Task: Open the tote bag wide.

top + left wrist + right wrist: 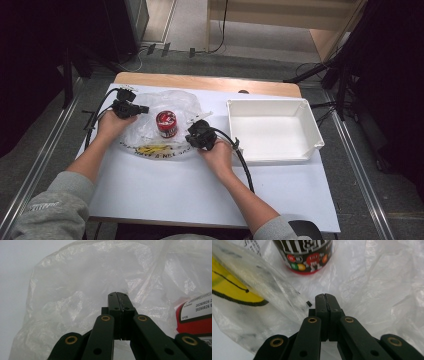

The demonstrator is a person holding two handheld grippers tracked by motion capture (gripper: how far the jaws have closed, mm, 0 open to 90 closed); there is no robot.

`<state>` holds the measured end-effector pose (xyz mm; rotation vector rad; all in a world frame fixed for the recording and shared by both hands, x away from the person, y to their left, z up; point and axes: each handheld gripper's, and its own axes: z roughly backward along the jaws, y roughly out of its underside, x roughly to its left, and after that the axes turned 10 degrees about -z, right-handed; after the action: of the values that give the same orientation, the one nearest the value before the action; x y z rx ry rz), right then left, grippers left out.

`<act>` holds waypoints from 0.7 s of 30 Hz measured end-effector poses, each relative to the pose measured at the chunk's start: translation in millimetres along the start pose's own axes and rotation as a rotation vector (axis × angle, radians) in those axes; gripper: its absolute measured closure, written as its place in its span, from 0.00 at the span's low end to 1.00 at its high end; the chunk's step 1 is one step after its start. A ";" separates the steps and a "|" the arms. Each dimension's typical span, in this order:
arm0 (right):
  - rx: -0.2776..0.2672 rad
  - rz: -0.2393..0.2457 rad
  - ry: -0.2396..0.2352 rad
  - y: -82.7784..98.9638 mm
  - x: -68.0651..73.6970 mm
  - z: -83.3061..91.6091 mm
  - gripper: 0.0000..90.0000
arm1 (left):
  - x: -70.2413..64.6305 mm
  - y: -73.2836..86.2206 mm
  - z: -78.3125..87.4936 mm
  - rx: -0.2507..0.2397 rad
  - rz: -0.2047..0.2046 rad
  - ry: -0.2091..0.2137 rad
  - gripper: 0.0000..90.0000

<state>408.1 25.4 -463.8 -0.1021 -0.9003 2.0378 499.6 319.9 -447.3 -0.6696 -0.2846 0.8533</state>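
1. Two grippers were in your hands, one on each side of a crinkly clear plastic bag [155, 125] that lay on the white table [165, 190].
2. Your left gripper [142, 109] was at the bag's left edge, and its tips pointed toward the bag's middle.
3. In the left gripper view, its two black jaws were pressed tight together, right against the crinkled plastic [82, 290]. You could not tell if a bit of plastic was pinched between them.
4. Your right gripper [192, 136] was at the bag's right edge, close to the can.
5. In the right gripper view, those jaws were pressed tight together too, with the bag [374, 285] just past their tips. Whether they pinched any plastic could not be told.
6. A little round can [166, 123] stood upright in the middle of the bag, between your two grippers. It was red and black, and the right gripper view showed colourful candy pictures on its side [307, 260].
7. The bag had a yellow and black print [152, 149] along the edge nearest you.
8. A white bin [312, 125] sat on the table to the right of the bag, apart from it.
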 end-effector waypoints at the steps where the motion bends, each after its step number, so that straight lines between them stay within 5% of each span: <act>1: -0.007 -0.002 -0.004 3.2 -1.1 -0.5 1.00 | -0.7 0.0 -1.2 0.000 -0.004 -0.005 1.00; 6: -0.025 0.002 0.003 12.2 -0.8 3.9 1.00 | -1.9 -0.4 -6.1 0.009 -0.020 -0.018 1.00; 21: -0.043 0.024 0.018 25.2 -1.1 12.9 1.00 | 5.0 0.6 -9.4 -0.018 0.028 -0.033 1.00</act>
<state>386.3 8.5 -470.6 -0.1557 -0.9359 2.0372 507.0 320.0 -455.0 -0.6782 -0.3130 0.8900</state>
